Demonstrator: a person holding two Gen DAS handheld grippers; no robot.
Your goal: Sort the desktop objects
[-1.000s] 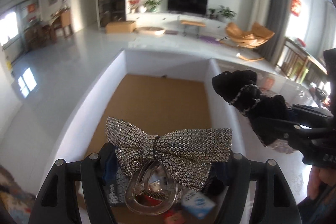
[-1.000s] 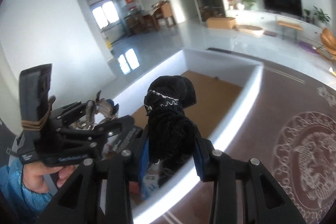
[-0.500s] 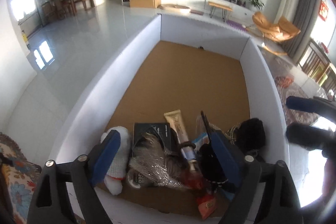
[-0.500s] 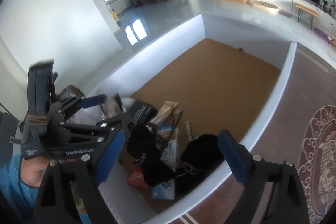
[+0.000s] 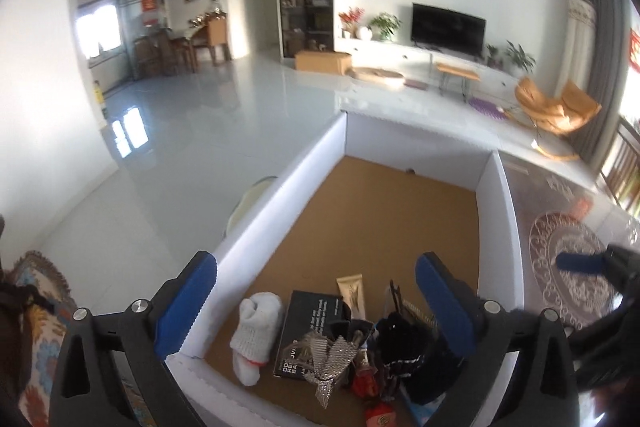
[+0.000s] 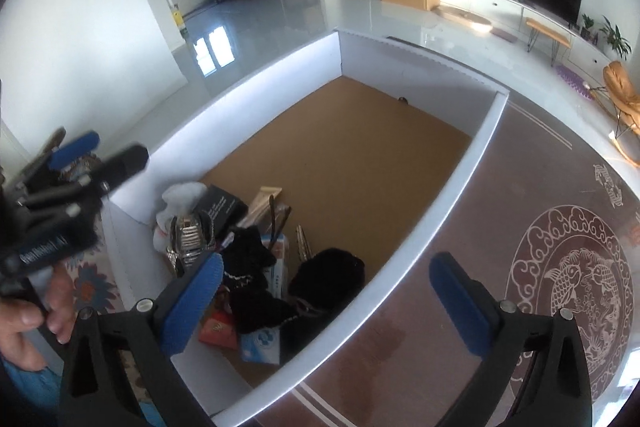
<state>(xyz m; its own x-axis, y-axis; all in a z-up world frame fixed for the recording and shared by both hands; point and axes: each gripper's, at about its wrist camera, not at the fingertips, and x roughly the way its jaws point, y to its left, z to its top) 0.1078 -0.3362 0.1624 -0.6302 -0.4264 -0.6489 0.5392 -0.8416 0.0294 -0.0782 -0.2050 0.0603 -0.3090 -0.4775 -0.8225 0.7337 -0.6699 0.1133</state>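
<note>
- The left tool (image 5: 316,301) hangs above the near end of the white box (image 5: 498,227); its jaws are opening, already wide, and grip nothing.
- The right tool (image 6: 326,305) hangs over the box's near right wall, jaws likewise opening wide with nothing pinched between them.
- The sparkly bow clip (image 5: 326,355) lies in the pile at the near end of the box, beside a white sock (image 5: 256,331) and on a black carton (image 5: 310,319).
- The black pouch (image 6: 328,277) rests to the right against the box wall, next to a black chained item (image 6: 248,279).
- The far brown floor of the box is bare.
- The box sits on a worktop (image 6: 500,227) with a fish pattern.
</note>
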